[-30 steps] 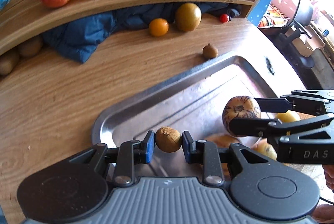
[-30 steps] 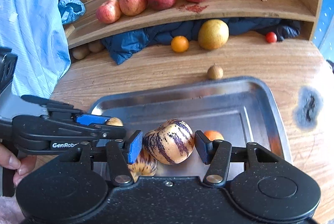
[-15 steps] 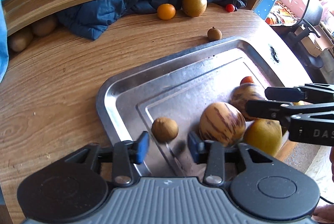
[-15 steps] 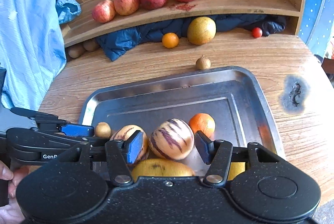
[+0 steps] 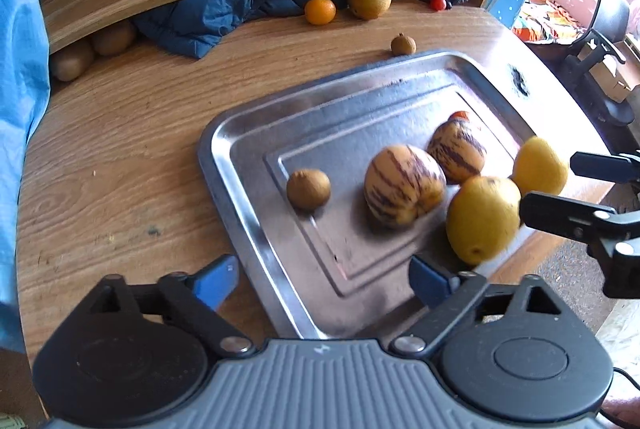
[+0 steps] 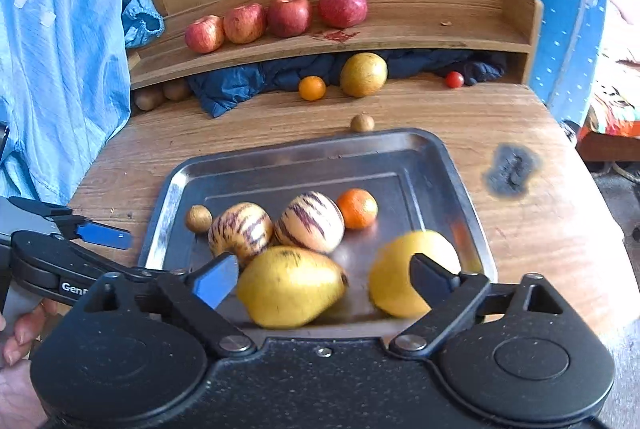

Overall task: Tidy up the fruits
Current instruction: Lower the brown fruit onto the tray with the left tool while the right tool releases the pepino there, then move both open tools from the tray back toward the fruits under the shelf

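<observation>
Left wrist view has the left gripper [image 5: 322, 279] spread wide with nothing in it, hanging over the near corner of the metal tray [image 5: 224, 165]. Right gripper [image 6: 324, 277] is wide open too, empty, over the tray's near edge. Sitting in the tray: a small brown fruit [image 6: 199, 218], two striped melons [image 6: 240, 229] touching each other, an orange [image 6: 357, 208] and two yellow fruits [image 6: 290, 285]. Four apples [image 6: 244, 23] line the wooden shelf [image 6: 440, 29] behind, and more fruit is loose on the table [image 6: 240, 133].
</observation>
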The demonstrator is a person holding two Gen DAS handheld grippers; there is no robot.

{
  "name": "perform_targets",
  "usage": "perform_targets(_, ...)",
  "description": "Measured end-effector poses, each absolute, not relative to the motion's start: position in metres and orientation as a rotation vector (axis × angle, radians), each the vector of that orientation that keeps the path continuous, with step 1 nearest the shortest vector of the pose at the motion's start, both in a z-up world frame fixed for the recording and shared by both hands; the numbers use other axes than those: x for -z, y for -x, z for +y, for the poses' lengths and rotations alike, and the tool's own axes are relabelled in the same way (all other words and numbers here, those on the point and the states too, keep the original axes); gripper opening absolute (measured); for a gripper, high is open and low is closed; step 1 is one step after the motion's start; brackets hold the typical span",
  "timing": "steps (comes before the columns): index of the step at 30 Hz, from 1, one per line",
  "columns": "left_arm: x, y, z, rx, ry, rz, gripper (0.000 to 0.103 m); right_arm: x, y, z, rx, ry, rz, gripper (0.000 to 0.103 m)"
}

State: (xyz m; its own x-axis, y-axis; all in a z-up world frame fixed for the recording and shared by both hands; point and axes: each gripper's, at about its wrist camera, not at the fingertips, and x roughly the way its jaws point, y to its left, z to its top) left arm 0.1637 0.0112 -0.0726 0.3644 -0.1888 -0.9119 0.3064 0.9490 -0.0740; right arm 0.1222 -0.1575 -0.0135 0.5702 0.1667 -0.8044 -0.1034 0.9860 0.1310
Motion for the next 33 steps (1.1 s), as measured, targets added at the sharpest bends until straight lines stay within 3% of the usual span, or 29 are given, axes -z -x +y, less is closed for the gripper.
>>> perform_targets(7, 0.067, -0.147, -0.003, 0.347, -0.164, 1.146, 0.102, 0.014, -0.103, -0.174, -0.083, -0.116, 0.970, 0.102)
perform_targets(18, 0.056, -0.151, -0.028, 0.398, -0.277, 1.113, 0.102, 0.019, -0.105, -0.191, -0.014, -0.155, 1.005, 0.102)
perform_targets(33, 0.051, -0.251, -0.036, 0.337, -0.155, 1.076, 0.102, 0.021, -0.177, -0.217, 0.031, -0.123, 0.975, 0.102)
